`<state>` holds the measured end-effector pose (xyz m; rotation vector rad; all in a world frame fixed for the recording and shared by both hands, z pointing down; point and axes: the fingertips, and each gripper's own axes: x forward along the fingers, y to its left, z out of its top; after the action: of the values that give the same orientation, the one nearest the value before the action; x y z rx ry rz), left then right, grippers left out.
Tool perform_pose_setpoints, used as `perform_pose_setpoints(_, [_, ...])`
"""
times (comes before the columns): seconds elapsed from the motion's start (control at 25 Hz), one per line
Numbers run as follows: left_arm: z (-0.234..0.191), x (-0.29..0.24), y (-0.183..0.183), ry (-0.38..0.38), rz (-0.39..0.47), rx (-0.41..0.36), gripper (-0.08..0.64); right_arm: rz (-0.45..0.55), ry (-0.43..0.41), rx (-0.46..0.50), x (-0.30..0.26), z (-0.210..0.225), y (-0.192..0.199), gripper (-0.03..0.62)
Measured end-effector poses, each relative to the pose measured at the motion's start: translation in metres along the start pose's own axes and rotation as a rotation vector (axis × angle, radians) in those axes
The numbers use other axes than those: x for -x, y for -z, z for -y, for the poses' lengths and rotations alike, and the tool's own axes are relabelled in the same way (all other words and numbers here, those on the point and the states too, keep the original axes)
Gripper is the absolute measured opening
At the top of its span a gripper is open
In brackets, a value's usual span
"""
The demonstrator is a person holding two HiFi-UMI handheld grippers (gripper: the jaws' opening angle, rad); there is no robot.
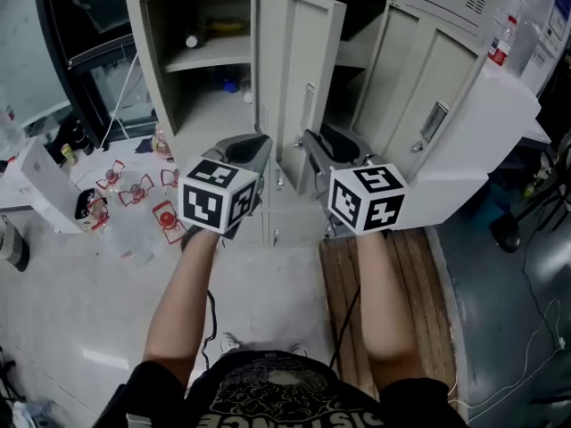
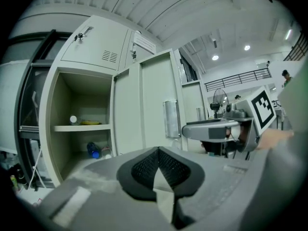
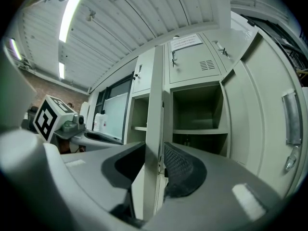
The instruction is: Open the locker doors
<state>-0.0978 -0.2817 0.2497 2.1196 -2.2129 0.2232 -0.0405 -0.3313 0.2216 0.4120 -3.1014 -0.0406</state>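
Head view: a person stands before a bank of pale lockers (image 1: 150, 78), a gripper in each hand. The right gripper (image 1: 323, 143) pinches the free edge of the middle locker door (image 1: 308, 69), which stands ajar. The right gripper view shows that edge caught between the two pads. Just beside it, the left gripper (image 1: 252, 148) has its jaws pressed together on nothing. The left compartment lies open, a blue bottle (image 2: 94, 150) on its floor. The right-hand door (image 1: 428, 119) is swung wide.
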Motion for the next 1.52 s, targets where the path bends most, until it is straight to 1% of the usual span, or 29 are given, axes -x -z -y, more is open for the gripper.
perform_pose_setpoints(0.48, [0.003, 0.024, 0.012, -0.138, -0.014, 0.037, 0.003, -0.009, -0.102, 0.0, 0.017, -0.009, 0.009, 0.132])
perform_pose_setpoints(0.8, [-0.002, 0.047, 0.034, -0.257, -0.037, 0.071, 0.003, 0.002, -0.21, -0.005, 0.026, -0.027, 0.018, 0.133])
perform_pose_setpoints(0.96, [-0.016, 0.072, 0.05, -0.327, -0.06, 0.093, 0.003, 0.011, -0.278, -0.011, 0.021, -0.052, 0.019, 0.133])
perform_pose_setpoints(1.24, [-0.042, 0.115, 0.072, -0.431, -0.094, 0.111, 0.003, -0.007, -0.394, -0.041, 0.003, -0.102, 0.036, 0.133])
perform_pose_setpoints(1.4, [-0.058, 0.141, 0.086, -0.462, -0.105, 0.131, 0.003, -0.029, -0.439, -0.053, -0.012, -0.136, 0.05, 0.133])
perform_pose_setpoints(1.52, [-0.076, 0.155, 0.102, -0.475, -0.133, 0.118, 0.003, -0.046, -0.462, -0.064, -0.03, -0.161, 0.064, 0.141])
